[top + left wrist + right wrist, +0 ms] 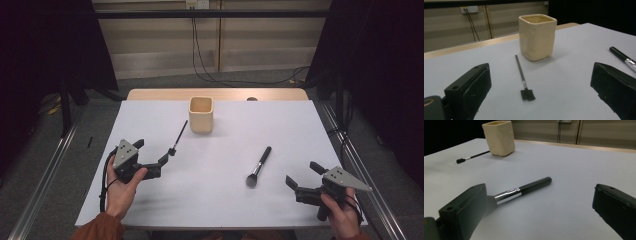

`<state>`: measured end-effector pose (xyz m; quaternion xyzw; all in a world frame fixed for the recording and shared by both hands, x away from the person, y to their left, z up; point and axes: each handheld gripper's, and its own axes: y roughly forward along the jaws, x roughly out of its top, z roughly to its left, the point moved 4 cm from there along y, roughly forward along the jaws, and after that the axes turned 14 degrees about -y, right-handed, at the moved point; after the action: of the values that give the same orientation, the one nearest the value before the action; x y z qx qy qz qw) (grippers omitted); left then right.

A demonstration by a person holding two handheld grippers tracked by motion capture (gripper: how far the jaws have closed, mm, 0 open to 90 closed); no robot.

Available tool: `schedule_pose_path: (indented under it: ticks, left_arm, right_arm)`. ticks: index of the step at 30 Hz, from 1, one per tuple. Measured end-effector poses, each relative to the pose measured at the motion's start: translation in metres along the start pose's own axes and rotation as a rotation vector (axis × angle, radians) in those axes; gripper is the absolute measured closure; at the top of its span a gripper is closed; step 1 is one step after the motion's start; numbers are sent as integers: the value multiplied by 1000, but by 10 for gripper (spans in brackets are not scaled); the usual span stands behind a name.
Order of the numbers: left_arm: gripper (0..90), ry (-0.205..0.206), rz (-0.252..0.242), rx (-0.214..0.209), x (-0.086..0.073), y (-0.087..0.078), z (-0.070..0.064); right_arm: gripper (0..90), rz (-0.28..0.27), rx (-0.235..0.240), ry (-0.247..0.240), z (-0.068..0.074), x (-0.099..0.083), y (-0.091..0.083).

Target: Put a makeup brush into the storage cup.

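Observation:
A cream square cup (201,115) stands upright at the back middle of the white table (290,125). Left of it a thin black brush (177,138) lies with its small head toward me. My left gripper (154,151) is open just before that head, nothing between its jaws. In the left gripper view the thin brush (523,78) and the cup (537,36) sit ahead of the open left gripper (540,75). A thicker makeup brush (259,166) lies right of centre. My right gripper (302,175) is open beside its bristles. In the right gripper view the makeup brush (529,187) runs from behind the left jaw.
A wooden strip (220,94) borders the table's far edge. Black cables (210,75) trail over the floor behind it. Metal rails (360,165) run along both sides of the table, with dark curtains beyond. The cup (499,137) and thin brush (471,157) lie far left in the right gripper view.

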<state>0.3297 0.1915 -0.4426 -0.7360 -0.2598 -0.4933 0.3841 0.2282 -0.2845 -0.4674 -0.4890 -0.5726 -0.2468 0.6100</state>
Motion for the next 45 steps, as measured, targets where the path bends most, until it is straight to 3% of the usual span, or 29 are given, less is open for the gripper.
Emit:
schedule_pose_path:
  ticks: [1, 9, 16, 19, 22, 24, 34, 38, 40, 45]
  left_arm:
    - [33, -18, -4, -3, 1, 3, 1]
    - [33, 4, -13, 2, 12, 20, -3]
    - [33, -4, -15, 10, 17, 33, 1]
    - [33, -31, -20, 3, 20, 38, 3]
    - [33, -7, -14, 12, 22, 42, 2]
    - [33, -19, -23, 8, 24, 45, 3]
    - [39, -11, -16, 52, 33, 65, 13]
    - [39, 23, -4, 73, 41, 79, 11]
    - [38, 42, 28, 76, 42, 86, 10]
    - [39, 10, 81, 79, 37, 100, 12]
  right_arm:
    - [0, 1, -1, -2, 0, 0, 0]
    - [0, 4, 2, -4, 1, 0, 1]
    - [0, 2, 4, -5, 1, 1, 1]
    - [0, 3, 7, -9, 2, 1, 2]
    - [0, 1, 8, -14, 3, 2, 2]
    - [0, 1, 10, -12, 4, 2, 2]
    - [0, -4, 12, 0, 2, 2, 2]
    - [0, -5, 16, -5, 2, 2, 3]
    - [0, -3, 17, -8, 2, 2, 4]
    - [0, -6, 16, -1, 2, 2, 3]
